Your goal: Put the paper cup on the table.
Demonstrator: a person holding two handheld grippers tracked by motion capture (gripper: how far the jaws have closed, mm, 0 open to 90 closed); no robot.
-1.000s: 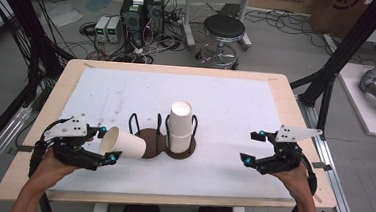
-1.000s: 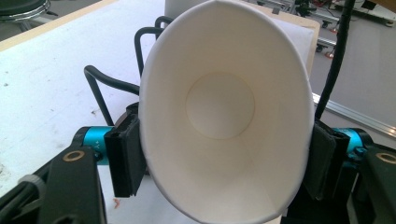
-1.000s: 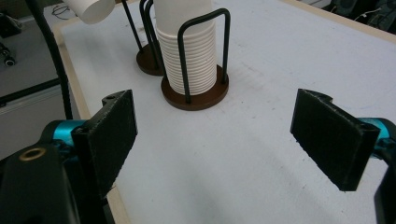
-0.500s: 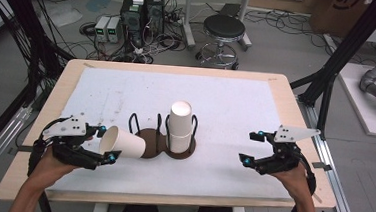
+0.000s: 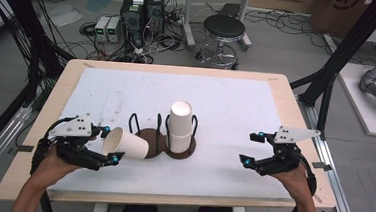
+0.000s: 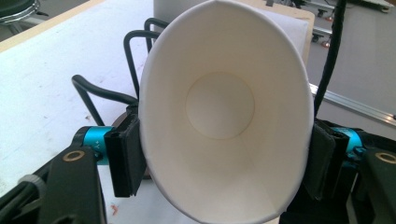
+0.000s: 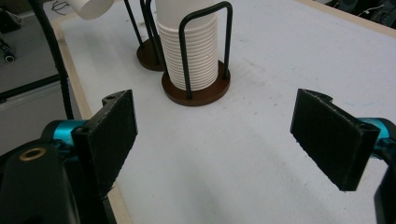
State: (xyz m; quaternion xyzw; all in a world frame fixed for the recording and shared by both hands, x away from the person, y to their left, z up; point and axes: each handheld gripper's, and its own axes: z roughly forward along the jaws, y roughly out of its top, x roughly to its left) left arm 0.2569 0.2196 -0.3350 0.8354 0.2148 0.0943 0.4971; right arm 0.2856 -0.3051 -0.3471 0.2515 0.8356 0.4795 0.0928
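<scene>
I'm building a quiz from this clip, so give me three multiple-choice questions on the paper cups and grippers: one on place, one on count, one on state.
1. Where is the stack of paper cups?
A. in the right ring of the wire holder
B. lying on the table
C. on the stool

2. How many rings does the holder have?
A. one
B. two
C. four

3. What is the right gripper doing?
A. squeezing a cup
B. open, holding nothing
C. gripping the holder

Answers: 1 A, wire posts surround the stack. 2 B, two round bases sit side by side. 3 B, its jaws are apart; the left gripper holds the single paper cup.
</scene>
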